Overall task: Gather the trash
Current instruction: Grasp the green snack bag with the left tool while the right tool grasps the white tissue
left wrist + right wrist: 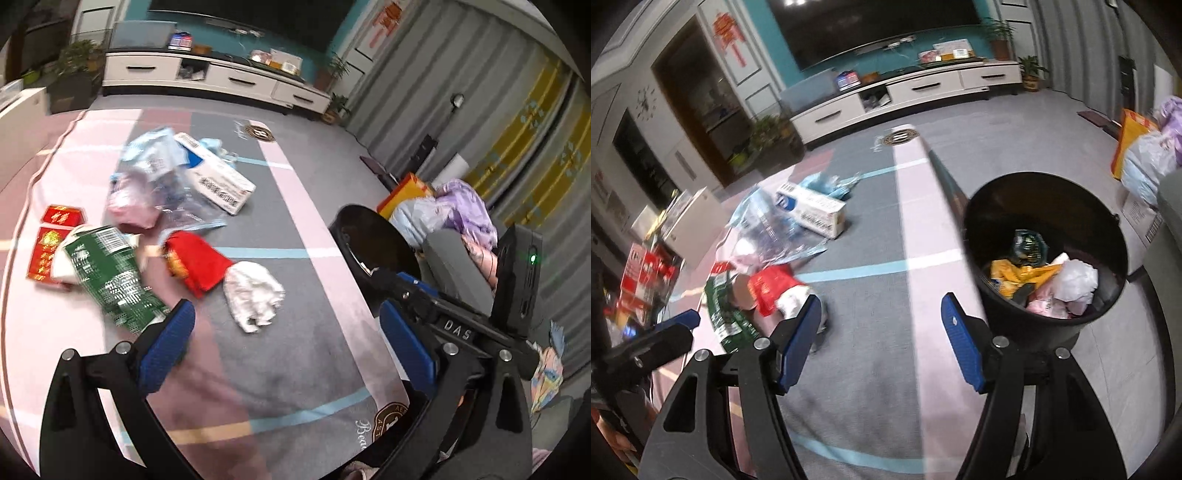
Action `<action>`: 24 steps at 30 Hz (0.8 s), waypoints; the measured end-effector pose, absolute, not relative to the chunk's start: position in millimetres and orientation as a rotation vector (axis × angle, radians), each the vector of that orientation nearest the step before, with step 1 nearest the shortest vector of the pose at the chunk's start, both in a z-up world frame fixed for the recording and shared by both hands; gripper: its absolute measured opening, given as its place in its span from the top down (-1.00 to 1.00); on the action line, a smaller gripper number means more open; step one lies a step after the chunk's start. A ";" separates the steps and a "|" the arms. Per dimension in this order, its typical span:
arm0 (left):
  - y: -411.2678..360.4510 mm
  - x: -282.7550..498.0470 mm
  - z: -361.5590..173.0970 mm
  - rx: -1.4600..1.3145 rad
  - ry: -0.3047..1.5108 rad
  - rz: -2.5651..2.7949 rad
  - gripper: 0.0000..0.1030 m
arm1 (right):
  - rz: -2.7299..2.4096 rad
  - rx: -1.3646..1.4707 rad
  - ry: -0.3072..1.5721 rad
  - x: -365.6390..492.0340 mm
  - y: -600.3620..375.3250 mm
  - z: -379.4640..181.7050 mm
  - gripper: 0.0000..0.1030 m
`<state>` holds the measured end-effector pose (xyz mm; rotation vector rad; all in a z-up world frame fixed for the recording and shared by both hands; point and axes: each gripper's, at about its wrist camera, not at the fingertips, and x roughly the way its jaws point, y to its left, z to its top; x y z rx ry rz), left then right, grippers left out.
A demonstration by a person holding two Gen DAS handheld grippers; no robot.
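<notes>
Loose trash lies on the striped, short-pile rug (317,206): a crumpled white paper wad (253,291), a red foil wrapper (197,262), a green printed bag (110,273), and a white rectangular carton (216,177). The round black plastic bin (1049,206) holds crumpled wrappers. The left gripper (288,332) is spread wide and empty. The right gripper (881,332) is partly open and empty.

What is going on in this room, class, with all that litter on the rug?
A person is clearing trash with a handheld gripper in each hand. The left gripper and right gripper are both open and empty above the rug. A black bin already holds several wrappers and bags. Still on the rug are a white crumpled wad, a red wrapper, a green packet and a white carton.
</notes>
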<state>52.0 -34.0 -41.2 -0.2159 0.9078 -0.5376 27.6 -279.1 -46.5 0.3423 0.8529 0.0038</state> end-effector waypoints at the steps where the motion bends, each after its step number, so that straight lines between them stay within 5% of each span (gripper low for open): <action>1: -28.6 49.7 -40.3 -0.222 0.897 -0.521 -0.94 | 0.013 0.334 0.858 28.5 -274.0 -46.7 -0.29; 12: 64.7 51.1 -75.2 -0.426 0.937 -0.337 -0.94 | 0.125 0.277 0.944 48.4 -226.6 -71.3 -0.30; 24: 55.7 90.4 -104.8 -0.512 1.006 -0.364 -0.94 | 0.200 0.238 0.974 85.0 -201.5 -94.6 -0.30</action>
